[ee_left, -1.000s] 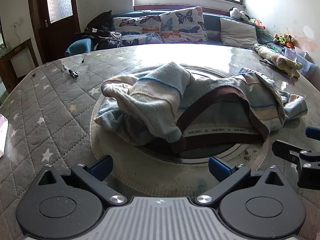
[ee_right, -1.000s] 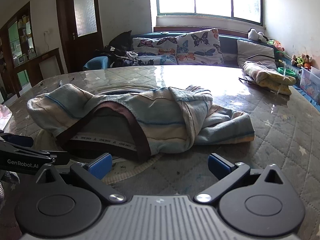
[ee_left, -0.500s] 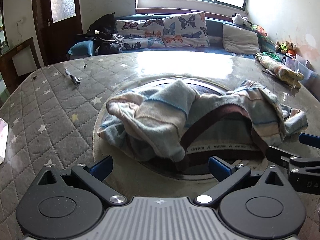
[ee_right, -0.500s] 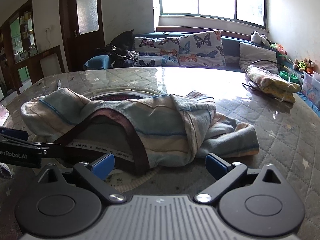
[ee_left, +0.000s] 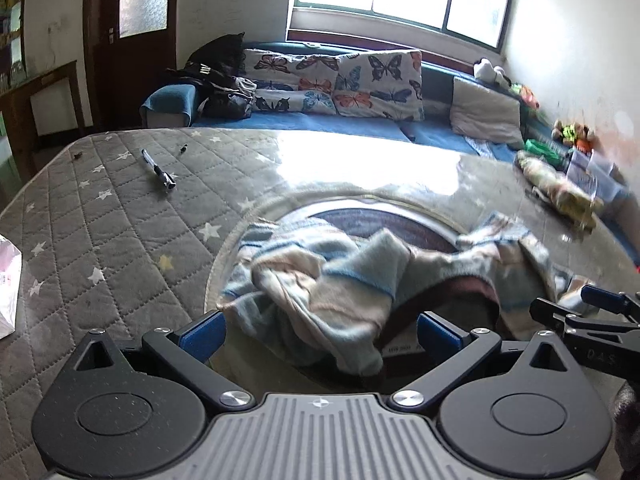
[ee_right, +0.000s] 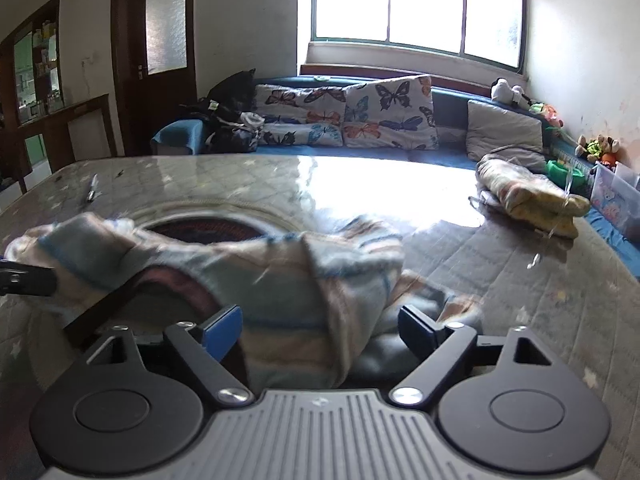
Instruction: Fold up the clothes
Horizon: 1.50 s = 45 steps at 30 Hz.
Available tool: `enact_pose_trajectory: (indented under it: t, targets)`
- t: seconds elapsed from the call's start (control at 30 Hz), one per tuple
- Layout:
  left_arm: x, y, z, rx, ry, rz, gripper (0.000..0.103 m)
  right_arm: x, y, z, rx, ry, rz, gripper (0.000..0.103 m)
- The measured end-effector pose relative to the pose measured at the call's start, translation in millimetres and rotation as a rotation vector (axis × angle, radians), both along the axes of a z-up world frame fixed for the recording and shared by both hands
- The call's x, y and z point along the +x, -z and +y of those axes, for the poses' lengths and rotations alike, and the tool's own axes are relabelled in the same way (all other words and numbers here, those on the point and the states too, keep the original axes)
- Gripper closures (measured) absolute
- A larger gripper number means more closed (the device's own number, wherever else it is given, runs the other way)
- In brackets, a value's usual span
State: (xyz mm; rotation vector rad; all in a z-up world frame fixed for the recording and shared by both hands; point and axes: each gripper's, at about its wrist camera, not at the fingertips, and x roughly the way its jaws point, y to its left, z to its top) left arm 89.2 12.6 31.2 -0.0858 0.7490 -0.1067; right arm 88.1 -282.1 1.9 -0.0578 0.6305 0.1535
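Note:
A crumpled striped garment (ee_left: 360, 280), pale blue and cream with a dark brown band, lies on the round glass turntable (ee_left: 400, 216) in the middle of the table. It also shows in the right wrist view (ee_right: 280, 280). My left gripper (ee_left: 320, 330) is open, with the garment's near edge between its blue fingertips. My right gripper (ee_right: 320, 326) is open, its fingers either side of a fold of the garment. The right gripper also shows at the right edge of the left wrist view (ee_left: 592, 320).
The table has a grey quilted star cover (ee_left: 100, 220). A pen (ee_left: 158, 170) lies at the back left. A folded yellowish cloth (ee_right: 528, 196) sits at the back right. A sofa with butterfly cushions (ee_right: 344, 116) stands behind. White paper (ee_left: 8, 284) lies at the left edge.
Both grippers have moved forward to the garment, which now reaches between their fingers. The right gripper's fingers have narrowed a little. The garment looks blurred.

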Motion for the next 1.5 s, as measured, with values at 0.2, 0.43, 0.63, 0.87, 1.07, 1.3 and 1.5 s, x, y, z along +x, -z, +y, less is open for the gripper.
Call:
enact_pose_trajectory:
  t: [0.2,0.43,0.63,0.87,1.07,1.3,1.5]
  targets:
    - [15,-3,15,-0.062,-0.02,0.02,0.007,26,-1,-6,-0.033,-0.001,-0.01,0.028]
    - [19,6,25,-0.142,0.021,0.043,0.039,35,5,-14,-0.006,-0.026,0.006,0.064]
    - [16,2,28,-0.167,0.059,0.021,0.068,31,5,-21,0.041,-0.031,0.016,0.091]
    - [-2,-11,38,-0.181,0.091,-0.021,0.087,7,-18,-38,0.097,-0.019,-0.036,0.096]
    - [-30,-24,50,-0.209,0.129,-0.034,0.088,-31,-43,-60,0.14,-0.049,-0.075,0.096]
    - [-77,-24,59,-0.213,0.187,0.0,0.089,-83,-51,-69,0.115,-0.116,-0.033,0.096]
    - [-108,-13,62,-0.182,0.22,0.049,0.09,-121,-53,-76,0.088,-0.159,0.015,0.096]
